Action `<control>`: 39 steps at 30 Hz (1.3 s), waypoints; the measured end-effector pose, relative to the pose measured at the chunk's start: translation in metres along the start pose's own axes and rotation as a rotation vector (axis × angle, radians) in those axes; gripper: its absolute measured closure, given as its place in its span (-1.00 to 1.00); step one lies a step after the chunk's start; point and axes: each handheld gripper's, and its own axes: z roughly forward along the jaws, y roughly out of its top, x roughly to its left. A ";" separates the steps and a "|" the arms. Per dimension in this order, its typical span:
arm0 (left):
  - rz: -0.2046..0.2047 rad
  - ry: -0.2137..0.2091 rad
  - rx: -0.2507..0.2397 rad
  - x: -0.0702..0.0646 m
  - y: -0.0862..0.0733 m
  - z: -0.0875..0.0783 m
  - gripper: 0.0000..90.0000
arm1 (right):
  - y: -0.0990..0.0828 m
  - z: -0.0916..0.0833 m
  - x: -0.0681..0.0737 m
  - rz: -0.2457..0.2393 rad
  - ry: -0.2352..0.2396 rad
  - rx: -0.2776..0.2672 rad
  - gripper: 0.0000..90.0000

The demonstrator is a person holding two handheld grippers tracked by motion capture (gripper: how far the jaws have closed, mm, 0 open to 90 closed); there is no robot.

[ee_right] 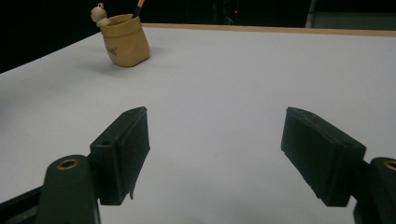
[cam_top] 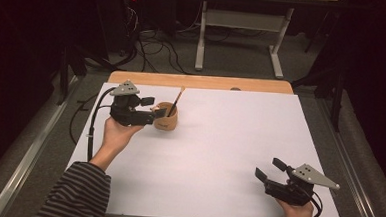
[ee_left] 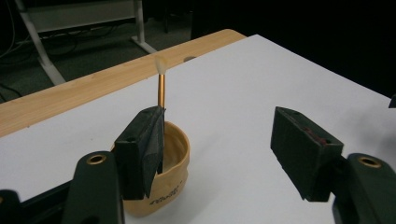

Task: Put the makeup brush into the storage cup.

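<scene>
Setting: lab or workshop room, dimly lit. Evidence: white-topped work table; grey-legged bench at 12 o'clock; tangled cables on the floor at 11 o'clock.

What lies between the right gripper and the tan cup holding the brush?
Nothing: the high view shows bare white table between the right gripper and the tan cup.

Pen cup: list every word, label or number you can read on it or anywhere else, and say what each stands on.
Dark lettering on the lower front of the tan pen cup: too blurred and small to read in the left gripper view.
The same print on the cup in the right gripper view: too small to read.
No other text can be read.
</scene>
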 end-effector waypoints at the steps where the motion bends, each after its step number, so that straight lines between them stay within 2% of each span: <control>1: 0.000 -0.001 0.000 0.000 -0.001 -0.001 -0.21 | 0.000 0.000 0.000 -0.003 0.001 0.000 -0.44; 12: -0.001 -0.007 -0.013 -0.005 -0.005 -0.011 -0.21 | 0.000 0.000 0.000 0.002 0.003 0.000 -0.44; 23: 0.004 0.003 -0.030 -0.008 -0.008 -0.024 -0.21 | 0.000 0.000 0.000 0.000 0.008 0.003 -0.44; 33: -0.019 0.007 -0.033 -0.005 -0.017 -0.032 -0.20 | 0.000 0.001 0.001 -0.001 0.006 0.005 -0.44; 39: -0.029 0.000 -0.035 -0.011 -0.019 -0.036 -0.20 | 0.000 0.000 0.001 0.001 0.007 0.005 -0.44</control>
